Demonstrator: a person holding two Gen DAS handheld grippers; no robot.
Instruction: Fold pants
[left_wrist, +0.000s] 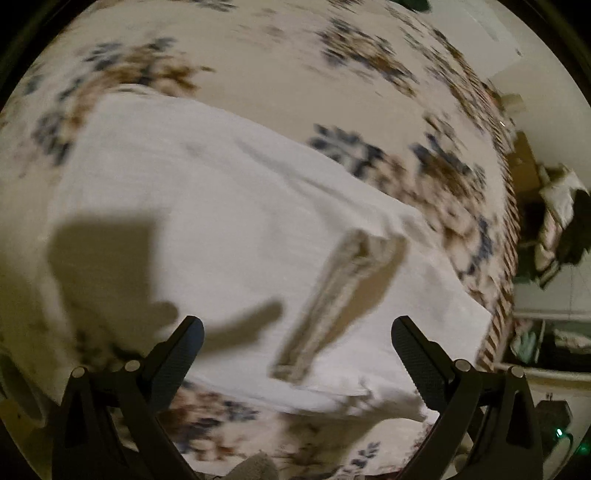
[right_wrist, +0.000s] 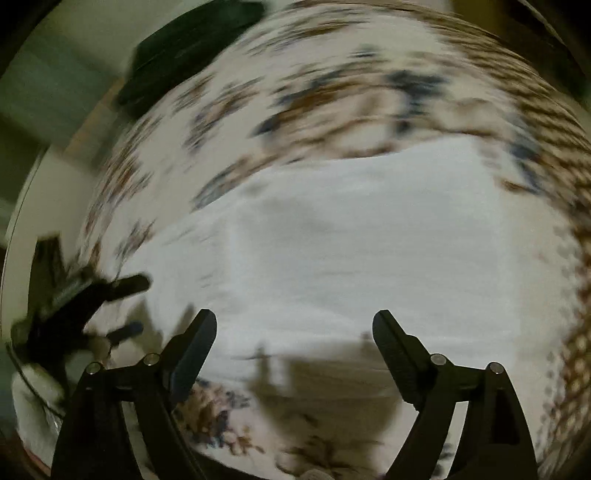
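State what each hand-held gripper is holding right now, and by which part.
Nothing is held. The left hand-held gripper and right hand-held gripper both stand open above the white pants, with nothing between their fingers.

Left gripper (left_wrist: 297, 328), right gripper (right_wrist: 294, 323): matte black, tapered fingers (right_wrist: 195, 350) with ribbed pads, silver pivot pins.

Flat pants (left_wrist: 221, 206), open bedspread (left_wrist: 280, 74) around

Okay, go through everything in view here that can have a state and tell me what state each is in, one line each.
White fabric pants: folded, lying flat on the bedspread, held by neither gripper.
Floral patterned bedspread: spread out under the pants.
Black left gripper: open, empty, above the pants.
Black right gripper: open, empty, above the pants.
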